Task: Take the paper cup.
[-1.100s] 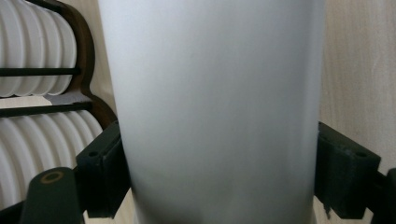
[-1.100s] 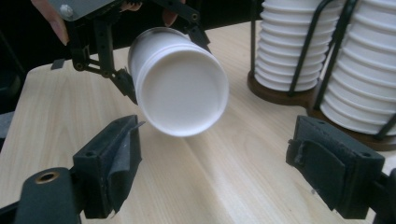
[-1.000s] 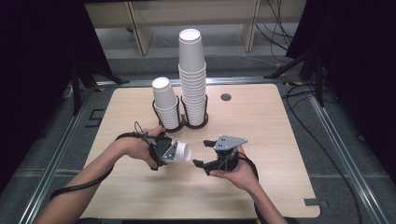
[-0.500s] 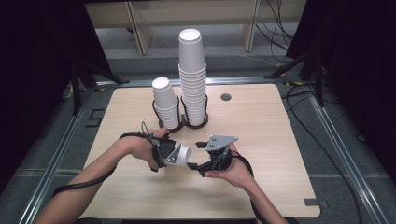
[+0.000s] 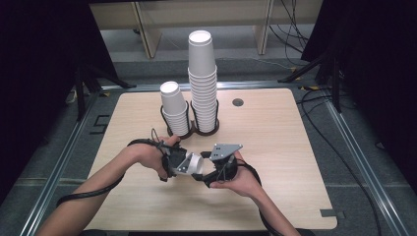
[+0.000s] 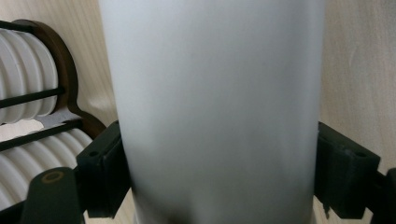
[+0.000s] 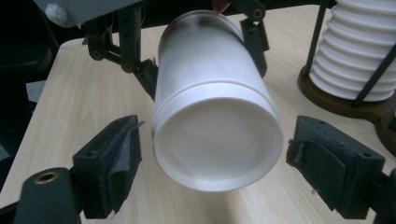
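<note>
- High view: a white paper cup (image 5: 191,163) lies on its side above the table (image 5: 295,162) near the front edge, between the left gripper (image 5: 173,161) and the right gripper (image 5: 219,169); behind stand two stacks of cups, a short stack (image 5: 175,109) and a tall stack (image 5: 202,81), in a dark wire holder (image 5: 197,131).
- Left gripper view: the jaws press against both sides of the cup (image 6: 217,112), clamped on its wall; the wall looks thin and light, so I judge it easy to crush and a gentle squeeze enough.
- Right gripper view: the cup (image 7: 215,100) points its closed base at the camera; the jaws stand wide apart on either side of the base, holding nothing; the stiffer base ring looks the safest place to grip, since the smooth wall may slip.
</note>
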